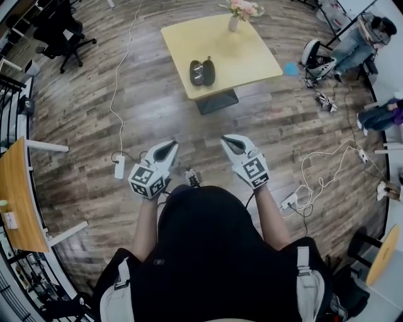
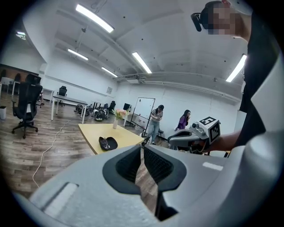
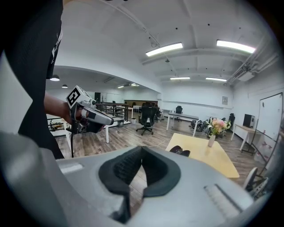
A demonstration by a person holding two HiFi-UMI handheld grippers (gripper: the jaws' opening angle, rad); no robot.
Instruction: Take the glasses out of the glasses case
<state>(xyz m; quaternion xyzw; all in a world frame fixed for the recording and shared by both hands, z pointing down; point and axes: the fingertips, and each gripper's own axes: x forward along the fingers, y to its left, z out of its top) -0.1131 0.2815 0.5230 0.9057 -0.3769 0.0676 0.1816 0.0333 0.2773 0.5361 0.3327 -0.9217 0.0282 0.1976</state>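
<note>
A dark glasses case [image 1: 203,72] lies open, its two halves side by side, on a pale yellow square table [image 1: 245,50], near the table's edge closest to the person. A dark shape in one half may be the glasses [image 1: 197,74], but it is too small to be sure. On the same table, at about 1 o'clock from the case and well apart from it, stands a small vase [image 1: 234,24] of pink flowers [image 1: 242,7].

In the head view, the case sits at 12 o'clock from the two grippers, well apart from both across bare wooden floor [image 1: 157,107]. The left gripper [image 1: 172,144] and the right gripper [image 1: 225,139] are held side by side in front of the person's body, tips pointing towards the table. Each gripper's own view shows its jaws pressed together at the tips, with nothing between them and touching nothing.

On the floor at 9 o'clock from the left gripper lies a white power strip [image 1: 119,166] with a cable [image 1: 123,60] running up past the table. A black office chair [image 1: 60,31] stands at 10 o'clock.
</note>
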